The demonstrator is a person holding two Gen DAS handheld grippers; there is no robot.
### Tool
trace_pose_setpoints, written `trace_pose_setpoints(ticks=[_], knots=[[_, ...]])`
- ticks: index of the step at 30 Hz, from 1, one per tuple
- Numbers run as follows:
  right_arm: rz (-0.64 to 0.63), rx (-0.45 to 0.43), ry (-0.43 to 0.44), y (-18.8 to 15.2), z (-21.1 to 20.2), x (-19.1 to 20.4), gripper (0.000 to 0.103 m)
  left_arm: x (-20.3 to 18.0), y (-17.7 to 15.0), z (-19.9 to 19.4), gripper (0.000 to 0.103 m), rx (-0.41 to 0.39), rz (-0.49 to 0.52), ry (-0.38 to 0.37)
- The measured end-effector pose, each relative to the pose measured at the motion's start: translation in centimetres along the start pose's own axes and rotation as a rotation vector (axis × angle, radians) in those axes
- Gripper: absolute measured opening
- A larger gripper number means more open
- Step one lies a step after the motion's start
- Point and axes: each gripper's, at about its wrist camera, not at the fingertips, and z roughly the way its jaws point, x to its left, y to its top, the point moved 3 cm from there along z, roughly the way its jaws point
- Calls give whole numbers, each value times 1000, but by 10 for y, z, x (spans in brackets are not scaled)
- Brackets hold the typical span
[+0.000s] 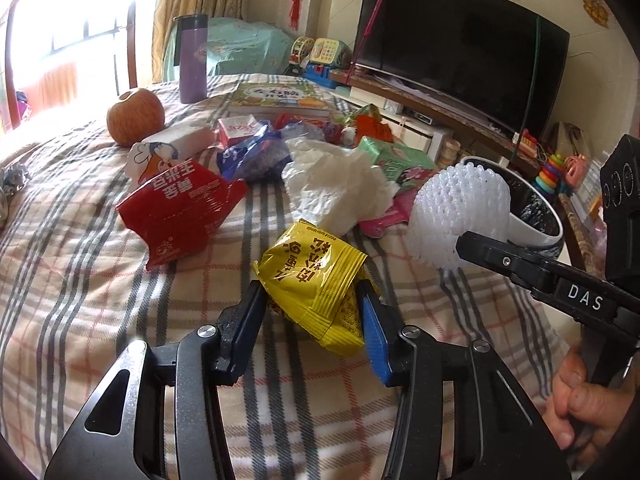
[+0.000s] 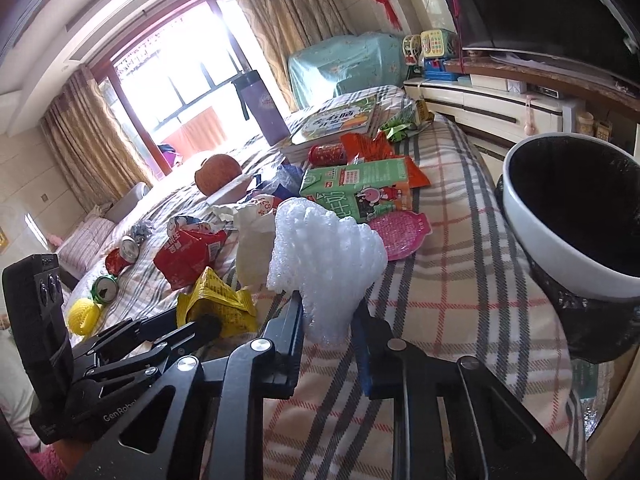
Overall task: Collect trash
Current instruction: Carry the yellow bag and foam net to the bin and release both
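Note:
A yellow snack wrapper [image 1: 316, 276] lies on the plaid bedspread [image 1: 80, 300], and my left gripper [image 1: 312, 290] is shut on it, one pad pressing each side. In the right wrist view, my right gripper [image 2: 328, 310] is shut on the lower edge of a white foam fruit net [image 2: 328, 252]. The net [image 1: 460, 208] also shows in the left wrist view, beside the yellow wrapper. A white-rimmed trash bin with a black liner [image 2: 560, 260] stands at the bed's right edge, close to the right gripper.
More litter sits further up the bed: a red snack pack [image 1: 180, 208], crumpled tissue [image 1: 340, 184], a green drink carton [image 2: 356, 188], a pink wrapper [image 2: 400, 232] and cans [image 2: 130, 248]. An apple [image 1: 136, 116], a purple bottle [image 1: 193, 60] and a book [image 1: 276, 98] lie behind them.

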Motion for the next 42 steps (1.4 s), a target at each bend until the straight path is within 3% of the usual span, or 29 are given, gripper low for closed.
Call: trace_pose_setpoints(ticks=[7,26,42], knots=[[26,-45,-26,4,-27,-18,22,-32,8,-7,45,-17,47,-62],[109,-108,-184,22,-82,-97,22,-125,52,25,45,-14,163,-182],[151,-77,-297,43,-91,-158,22,-183,88,58,45,-5,232,-249]])
